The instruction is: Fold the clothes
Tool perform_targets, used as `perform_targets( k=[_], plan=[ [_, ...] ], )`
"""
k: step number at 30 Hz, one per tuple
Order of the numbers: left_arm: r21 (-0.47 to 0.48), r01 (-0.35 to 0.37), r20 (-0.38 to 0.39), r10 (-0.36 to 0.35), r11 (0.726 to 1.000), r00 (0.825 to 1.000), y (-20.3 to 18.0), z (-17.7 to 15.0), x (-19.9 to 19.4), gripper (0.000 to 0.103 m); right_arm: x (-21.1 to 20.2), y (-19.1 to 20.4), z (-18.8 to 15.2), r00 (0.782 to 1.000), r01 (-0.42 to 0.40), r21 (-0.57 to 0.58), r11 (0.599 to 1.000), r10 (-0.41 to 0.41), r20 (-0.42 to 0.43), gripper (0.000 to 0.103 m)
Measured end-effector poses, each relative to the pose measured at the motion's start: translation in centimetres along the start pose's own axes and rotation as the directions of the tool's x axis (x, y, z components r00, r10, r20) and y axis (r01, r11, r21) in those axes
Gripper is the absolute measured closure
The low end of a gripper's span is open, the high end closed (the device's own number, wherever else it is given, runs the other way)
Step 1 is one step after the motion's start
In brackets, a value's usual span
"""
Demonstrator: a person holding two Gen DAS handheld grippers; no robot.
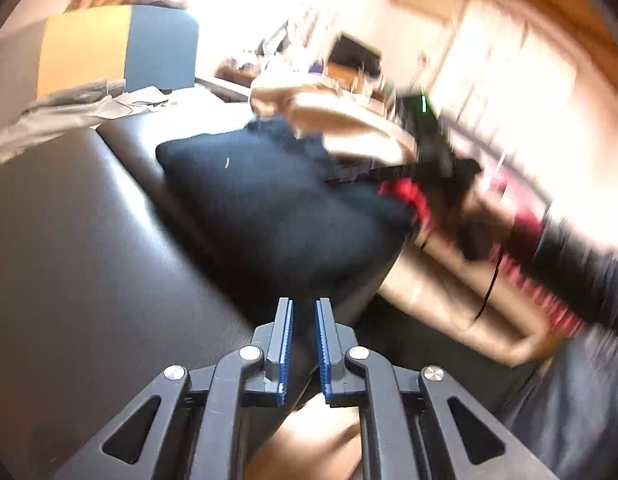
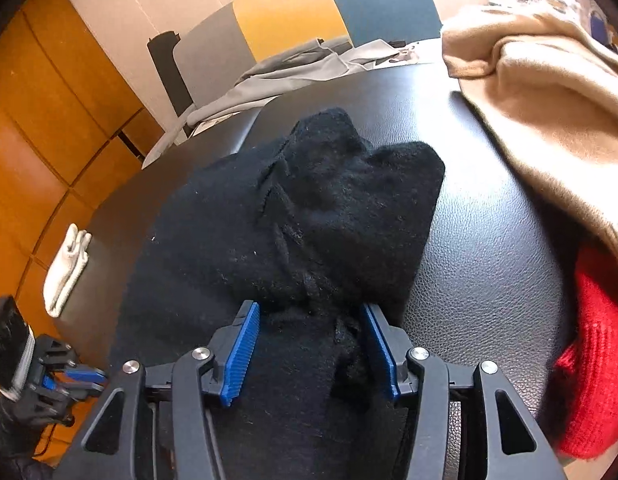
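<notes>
A black knitted garment [image 2: 293, 216] lies bunched on the dark leather-look bench [image 2: 481, 240], and our right gripper [image 2: 309, 312] sits low over its near end. The jaws stand apart on either side of a thick fold of the black knit; the blue pads [image 2: 245, 344] flank the cloth, and we cannot tell whether they press on it. A tan garment [image 2: 549, 112] is heaped at the right of the bench, its lower edge overlapping a red knit [image 2: 597, 352] at the near right corner. At the far end, a grey garment [image 2: 285, 72] sprawls in front of a panel in grey, yellow and blue [image 2: 293, 12]. A small white cloth [image 2: 67, 268] lies on the orange floor [image 2: 37, 128] off the bench's left edge.

Our left gripper [image 1: 304, 308], seen from its own blurred camera, points across the bench toward the same black garment [image 1: 269, 208]. Its jaws are drawn nearly together with a slim gap between the blue pads [image 1: 287, 344] and nothing in them. From the right wrist view, that gripper [image 2: 89, 376] shows small at the lower left, off the bench edge. Beyond the black garment, the left view smears the tan garment [image 1: 341, 116] and the red knit [image 1: 409, 196] into streaks.
</notes>
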State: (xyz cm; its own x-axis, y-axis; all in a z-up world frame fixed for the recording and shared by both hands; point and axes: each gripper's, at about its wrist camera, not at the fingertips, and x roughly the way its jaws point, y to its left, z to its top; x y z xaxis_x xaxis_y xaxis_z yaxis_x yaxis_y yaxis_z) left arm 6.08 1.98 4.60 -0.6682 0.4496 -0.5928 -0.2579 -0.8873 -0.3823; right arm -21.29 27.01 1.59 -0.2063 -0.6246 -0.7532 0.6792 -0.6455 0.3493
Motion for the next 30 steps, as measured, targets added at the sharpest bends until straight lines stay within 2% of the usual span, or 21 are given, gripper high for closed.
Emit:
perform_targets(
  k=[2, 6, 10, 11, 13, 15, 16, 17, 19, 21, 26, 28, 30],
  plan=[
    [-0.044, 0.016, 0.043, -0.014, 0.999, 0.999, 0.1, 1.2, 0.6, 0.088, -0.3, 0.7, 0.2, 1.000, 0.024, -0.023, 0.999, -0.024, 0.001, 0.049],
    [-0.038, -0.017, 0.024, 0.018, 0.999, 1.000, -0.3, 2.5, 3.3, 0.088, -2.6, 3.6, 0.2, 0.999, 0.019, -0.128, 0.992, -0.014, 0.041, 0.049],
    [-0.040, -0.046, 0.019, 0.047, 0.998, 0.999, -0.7, 2.3, 4.2, 0.083, -3.7, 7.5, -1.1, 0.998, -0.053, -0.291, 0.955, 0.057, 0.004, 0.049],
    [-0.041, -0.057, 0.016, 0.058, 0.997, 0.998, -0.8, 2.3, 4.4, 0.082, -3.6, 8.3, -1.5, 0.998, -0.063, -0.325, 0.944, 0.061, -0.015, 0.049],
    [-0.028, -0.081, -0.013, 0.080, 0.996, 0.997, -1.1, 2.1, 5.2, 0.082, -2.3, 8.9, -2.8, 0.997, -0.045, -0.364, 0.930, 0.018, -0.075, 0.049],
    [0.003, -0.088, -0.093, 0.088, 0.996, 0.992, -1.5, 1.1, 7.2, 0.082, -0.3, 7.8, -4.4, 0.988, 0.014, -0.344, 0.939, -0.066, -0.140, 0.049],
    [0.020, -0.099, -0.109, 0.100, 0.995, 0.989, -1.8, 0.5, 7.8, 0.082, 0.0, 6.6, -5.0, 0.988, 0.012, -0.301, 0.953, -0.059, -0.146, 0.049],
    [0.030, -0.106, -0.081, 0.108, 0.994, 0.991, -2.1, 0.1, 7.7, 0.082, -0.3, 5.8, -5.3, 0.991, -0.001, -0.268, 0.963, -0.034, -0.126, 0.049],
    [-0.010, -0.093, -0.078, 0.092, 0.996, 0.993, -2.1, 0.1, 7.4, 0.082, -0.8, 4.2, -5.9, 0.996, -0.030, -0.202, 0.979, 0.013, -0.083, 0.054],
    [-0.049, -0.071, -0.072, 0.067, 0.996, 0.995, -1.6, 0.7, 6.9, 0.082, -0.9, 3.7, -5.8, 0.997, -0.048, -0.180, 0.983, 0.035, -0.076, 0.054],
    [-0.117, -0.042, 0.027, 0.045, 0.992, 0.999, 0.4, 3.5, 3.7, 0.080, -1.7, 3.6, -4.2, 0.993, -0.080, -0.156, 0.985, 0.065, -0.101, 0.053],
    [-0.150, -0.041, 0.079, 0.054, 0.988, 0.995, 1.6, 4.8, 2.4, 0.079, -2.9, 4.0, -2.8, 0.996, -0.078, -0.173, 0.982, 0.068, -0.064, 0.050],
    [-0.159, -0.070, 0.113, 0.088, 0.985, 0.990, 2.6, 5.9, 1.6, 0.078, -3.9, 4.8, -1.0, 0.997, -0.075, -0.193, 0.978, 0.073, -0.018, 0.046]
  ],
)
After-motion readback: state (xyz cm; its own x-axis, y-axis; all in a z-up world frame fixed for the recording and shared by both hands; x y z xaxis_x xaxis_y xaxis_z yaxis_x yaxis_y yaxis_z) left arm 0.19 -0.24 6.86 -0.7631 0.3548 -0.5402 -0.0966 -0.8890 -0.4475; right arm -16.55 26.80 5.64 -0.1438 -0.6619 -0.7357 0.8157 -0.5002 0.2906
